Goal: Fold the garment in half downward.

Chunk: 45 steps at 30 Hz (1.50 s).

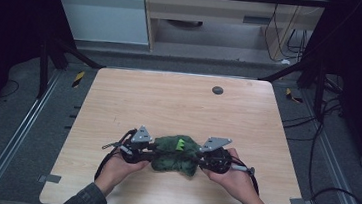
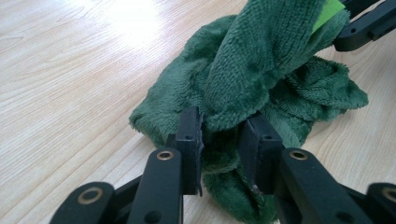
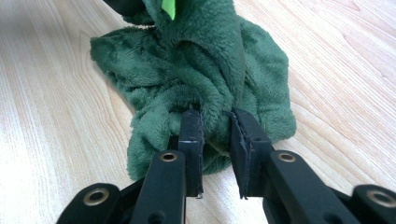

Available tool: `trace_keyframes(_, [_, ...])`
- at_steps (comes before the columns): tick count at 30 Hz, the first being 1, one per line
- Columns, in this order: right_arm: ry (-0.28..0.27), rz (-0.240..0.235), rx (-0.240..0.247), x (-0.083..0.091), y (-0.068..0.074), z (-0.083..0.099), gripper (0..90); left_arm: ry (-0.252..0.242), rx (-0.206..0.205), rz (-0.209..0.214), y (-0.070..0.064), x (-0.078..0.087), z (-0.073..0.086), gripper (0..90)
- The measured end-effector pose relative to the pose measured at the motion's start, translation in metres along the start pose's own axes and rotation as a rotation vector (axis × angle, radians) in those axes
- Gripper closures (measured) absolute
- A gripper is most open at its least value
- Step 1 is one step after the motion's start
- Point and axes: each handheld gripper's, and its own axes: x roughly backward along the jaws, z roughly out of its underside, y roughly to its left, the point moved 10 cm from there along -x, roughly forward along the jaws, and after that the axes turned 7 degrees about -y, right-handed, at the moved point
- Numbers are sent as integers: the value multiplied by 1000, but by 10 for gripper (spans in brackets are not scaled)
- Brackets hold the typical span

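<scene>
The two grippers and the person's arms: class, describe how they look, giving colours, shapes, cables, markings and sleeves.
Both the left gripper and the right gripper are black, each topped by a grey three-cornered plate with small dark dots. Their jaws are flat black blocks on arms with brass-ringed pivots. A black cable trails from each gripper. The left forearm wears a dark grey-green sleeve; the right forearm is bare.

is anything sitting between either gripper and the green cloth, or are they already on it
Nothing stands between them. The left gripper has its jaws closed on a fold of the green cloth, and the right gripper pinches another fold from the opposite side. The table around the cloth is bare wood.
</scene>
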Motion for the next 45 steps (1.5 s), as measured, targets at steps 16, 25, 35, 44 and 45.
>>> trace_keyframes(16, [-2,11,-8,-2,-3,-4,600,7,-3,12,-4,-1,3,770])
trace_keyframes(25, [-4,2,-5,-9,-2,-11,609,-12,-4,7,-3,0,-3,809])
trace_keyframes(35, [-24,13,33,-4,4,-17,722,-25,-38,-12,-6,7,-2,800])
trace_keyframes(44, [-13,-1,13,-2,13,0,641,-25,-38,-11,-13,8,12,680])
trace_keyframes(45, [-13,-1,13,-2,13,0,641,-25,-38,-11,-13,8,12,670])
